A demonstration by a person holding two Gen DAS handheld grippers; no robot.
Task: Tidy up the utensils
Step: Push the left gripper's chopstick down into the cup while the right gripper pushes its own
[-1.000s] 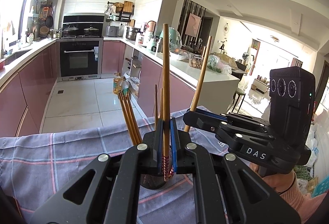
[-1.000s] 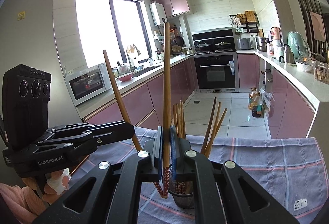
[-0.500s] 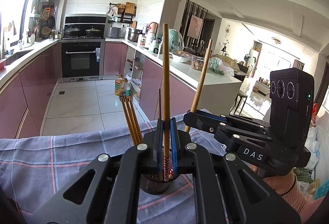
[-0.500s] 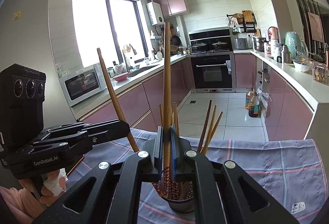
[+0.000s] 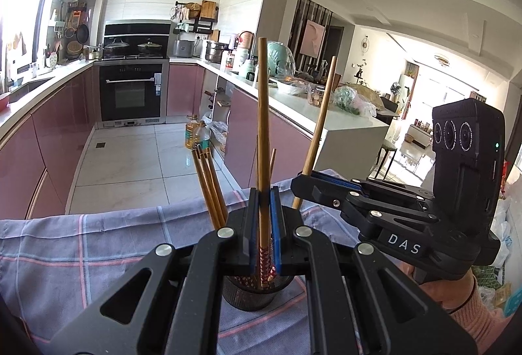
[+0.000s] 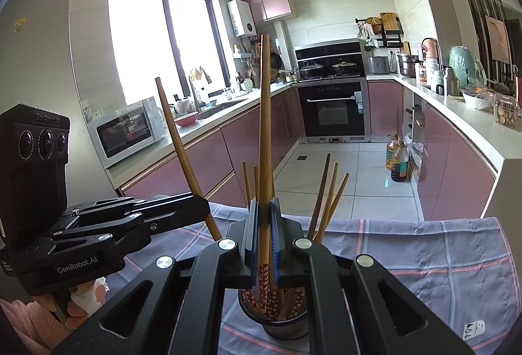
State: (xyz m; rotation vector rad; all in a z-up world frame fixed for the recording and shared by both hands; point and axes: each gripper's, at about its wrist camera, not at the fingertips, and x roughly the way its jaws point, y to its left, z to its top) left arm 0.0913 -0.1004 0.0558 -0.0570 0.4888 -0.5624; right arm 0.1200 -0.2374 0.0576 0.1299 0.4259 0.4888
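Both grippers point(image 5: 263, 224) point(image 6: 263, 231) pinch upright chopsticks point(image 5: 263, 133) point(image 6: 264, 133) over the holder point(image 6: 285, 320).

Smooth wooden chopsticks point(image 5: 263, 126), dark mesh-metal holder point(image 6: 287, 327), woven checked cloth point(image 6: 440, 257), glossy pink cabinets point(image 6: 453, 165)

The cloth point(image 6: 450, 260) on the counter is grey-blue with a wide check of pink and pale lines. The holder point(image 6: 287, 327) standing on it is dark mesh. The chopsticks point(image 6: 328, 201) in it are brown wood, and their lower ends carry a red band with small white flowers. The chopstick point(image 5: 263, 139) in the left gripper point(image 5: 263, 224) is light brown with the same red flowered tip. Both grippers are black with blue pads point(image 5: 277, 224); the right gripper point(image 6: 264, 234) holds a chopstick point(image 6: 265, 126) of like colour. The cabinets point(image 6: 453, 172) are glossy pink, the floor point(image 5: 137, 159) pale tile, the oven point(image 6: 332, 107) black, the sleeve point(image 5: 479, 319) pink.
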